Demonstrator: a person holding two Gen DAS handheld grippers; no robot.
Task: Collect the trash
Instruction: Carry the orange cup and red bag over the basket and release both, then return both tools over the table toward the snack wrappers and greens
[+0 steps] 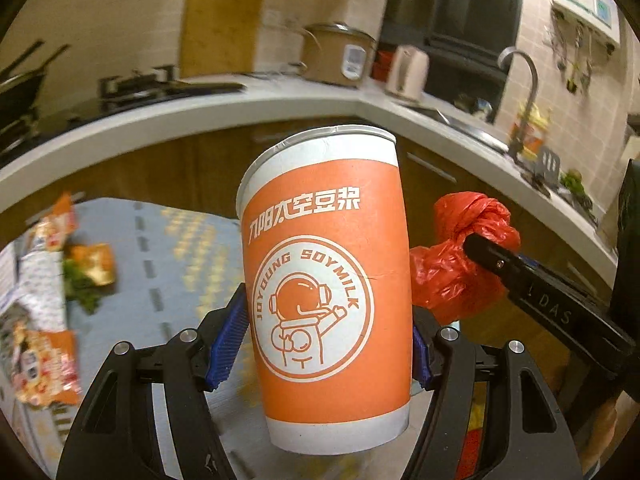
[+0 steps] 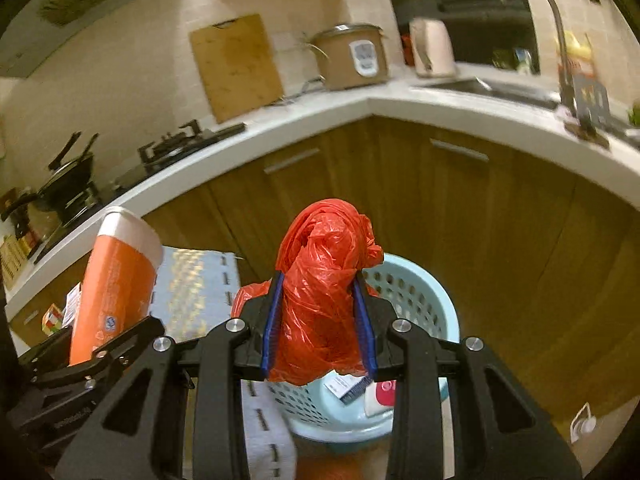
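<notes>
Left gripper point(image 1: 324, 344) clamps cup point(image 1: 326, 280) upright, lifted off table point(image 1: 168, 240); right gripper point(image 2: 318, 320) pinches red bag point(image 2: 320, 300) right above blue bin point(image 2: 420, 292), probably set to drop; wrappers point(image 1: 44, 320) left on table

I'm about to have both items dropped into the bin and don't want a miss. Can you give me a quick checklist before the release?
1. Left gripper holds the soymilk cup firmly: ok, both fingers press its sides.
2. Right gripper holds the red plastic bag: ok.
3. Bag over the blue basket: ok, basket sits directly behind and below it.
4. Cup over the basket: not ok, it is off to the left.
5. Cup empty: cannot tell.
</notes>
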